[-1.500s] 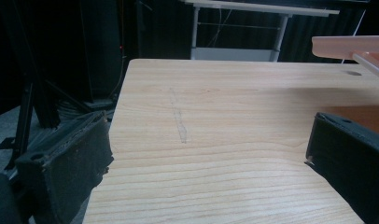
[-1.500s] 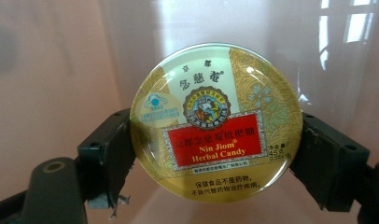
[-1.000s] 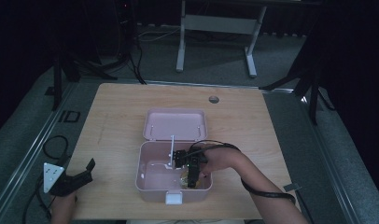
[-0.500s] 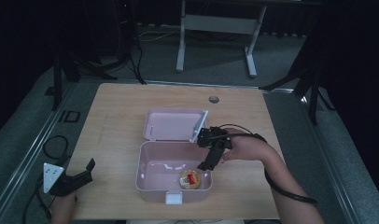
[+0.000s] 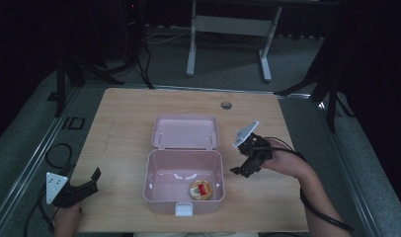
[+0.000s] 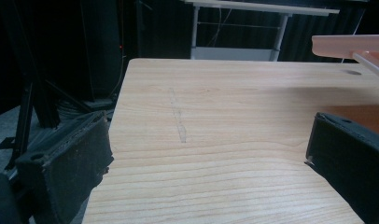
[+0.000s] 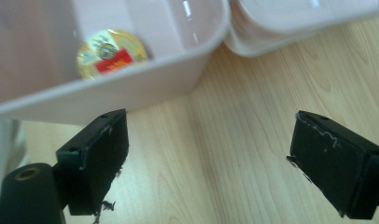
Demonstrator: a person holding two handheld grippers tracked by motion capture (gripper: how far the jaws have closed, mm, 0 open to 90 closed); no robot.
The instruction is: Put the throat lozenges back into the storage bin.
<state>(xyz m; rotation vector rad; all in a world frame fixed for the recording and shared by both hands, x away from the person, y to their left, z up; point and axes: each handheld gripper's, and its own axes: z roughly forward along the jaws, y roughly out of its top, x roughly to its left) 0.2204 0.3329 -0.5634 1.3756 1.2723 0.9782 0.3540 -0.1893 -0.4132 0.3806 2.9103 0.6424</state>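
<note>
The pink box point(image 5: 183, 185) sits open near the front middle of the counter point(image 5: 124, 123), its lid point(image 5: 185, 132) laid back flat behind it. A round gold-and-red item point(image 5: 201, 189) lies on the box floor, toward the front right corner. The right tongs point(image 5: 245, 165) hang just beside the right wall of the box, above the bare counter, jaws spread and holding nothing; the right gripper view confirms the wide gap, with the round item point(image 7: 112, 54) visible over the box wall point(image 7: 131, 88).

Judged step: the item is placed in the box and the right tongs are clear of it. The next move probably calls for closing the lid, which requires reaching behind the box, catching the lid's far edge and swinging it forward onto the front latch point(image 5: 184, 209).

The left tongs point(image 5: 87, 183) rest at the front left corner of the counter, well apart from the box, jaws spread and empty.

The label on the round item is too small to read. The hinge is hard to make out, and the person's left hand point(image 5: 66, 218) is cut off at the bottom edge.
</note>
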